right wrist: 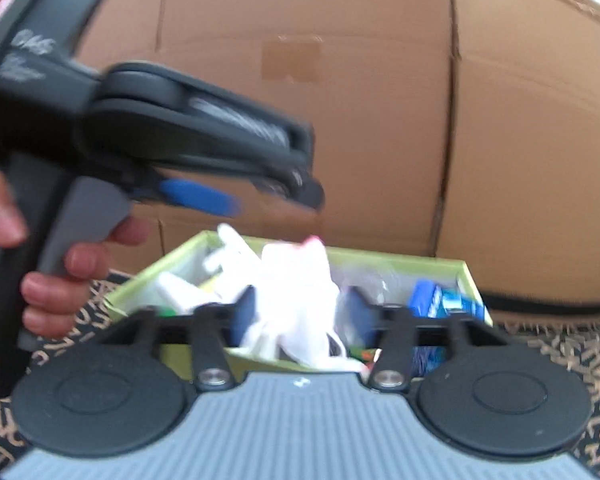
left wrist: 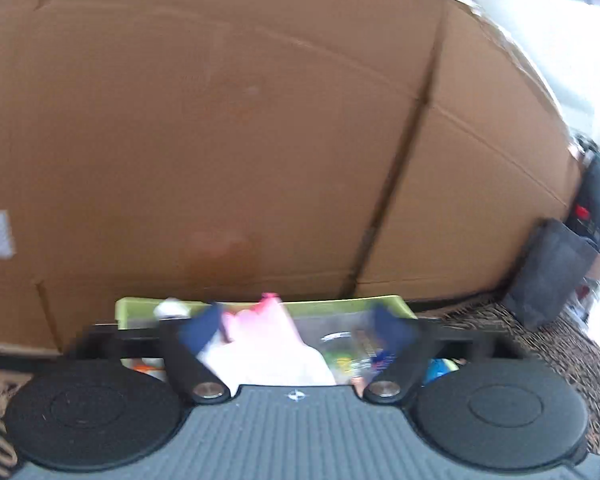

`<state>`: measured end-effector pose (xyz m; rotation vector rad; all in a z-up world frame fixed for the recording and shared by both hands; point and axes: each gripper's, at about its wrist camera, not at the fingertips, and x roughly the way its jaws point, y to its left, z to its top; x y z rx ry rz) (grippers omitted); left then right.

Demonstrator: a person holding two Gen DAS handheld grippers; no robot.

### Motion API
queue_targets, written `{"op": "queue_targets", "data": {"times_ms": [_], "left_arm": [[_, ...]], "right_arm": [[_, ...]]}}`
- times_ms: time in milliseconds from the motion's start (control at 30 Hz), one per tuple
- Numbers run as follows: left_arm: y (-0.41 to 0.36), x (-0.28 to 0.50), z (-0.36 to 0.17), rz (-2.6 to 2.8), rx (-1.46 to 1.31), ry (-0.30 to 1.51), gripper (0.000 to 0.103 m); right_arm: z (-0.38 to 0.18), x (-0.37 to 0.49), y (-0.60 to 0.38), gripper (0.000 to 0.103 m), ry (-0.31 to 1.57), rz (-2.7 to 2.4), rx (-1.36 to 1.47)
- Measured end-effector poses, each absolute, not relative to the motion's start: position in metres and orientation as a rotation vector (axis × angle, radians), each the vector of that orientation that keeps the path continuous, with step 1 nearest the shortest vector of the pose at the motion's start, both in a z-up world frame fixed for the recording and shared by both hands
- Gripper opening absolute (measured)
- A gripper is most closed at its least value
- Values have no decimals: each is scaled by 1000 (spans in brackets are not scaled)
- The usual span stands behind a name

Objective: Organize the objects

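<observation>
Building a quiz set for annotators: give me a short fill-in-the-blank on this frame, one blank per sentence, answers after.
1. The white plastic bag sits in a box whose walls are ____ in colour.
2. Behind the box stands a large wall of brown ____.
3. In the right wrist view, a hand holds the left gripper by its ____ handle.
4. The right gripper has its jaws ____.

Missing words: green; cardboard; grey; open

1. Bright daylight, blown out to white beyond the right tong in the left wrist view.
2. Motion blur throughout; white plastic bag point(right wrist: 296, 296) between the tongs smeared, overexposed.
3. Strong fisheye bowing of the brown cardboard wall point(left wrist: 228, 120) ahead.
</observation>
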<state>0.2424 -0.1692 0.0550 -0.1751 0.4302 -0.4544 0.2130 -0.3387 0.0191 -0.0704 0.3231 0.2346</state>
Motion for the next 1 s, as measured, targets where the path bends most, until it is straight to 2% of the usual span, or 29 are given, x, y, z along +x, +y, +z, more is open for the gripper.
{"op": "queue_targets", "data": {"times_ms": [100, 133, 200, 400, 1000], "left_arm": [[-150, 225, 44, -430, -194, 377, 95], [-146, 219, 41, -426, -193, 373, 95], [-138, 205, 35, -405, -186, 373, 96], [-122, 169, 26, -350, -184, 391, 101], [-108, 75, 12, -171, -7, 507, 101]], "right_arm": [[7, 201, -345, 92, 305, 228, -32], [3, 197, -346, 97, 298, 218, -16], [0, 188, -347, 102, 293, 210, 15], [4, 146, -340, 103, 330, 193, 77], [18, 74, -348, 103, 519, -18, 43]]}}
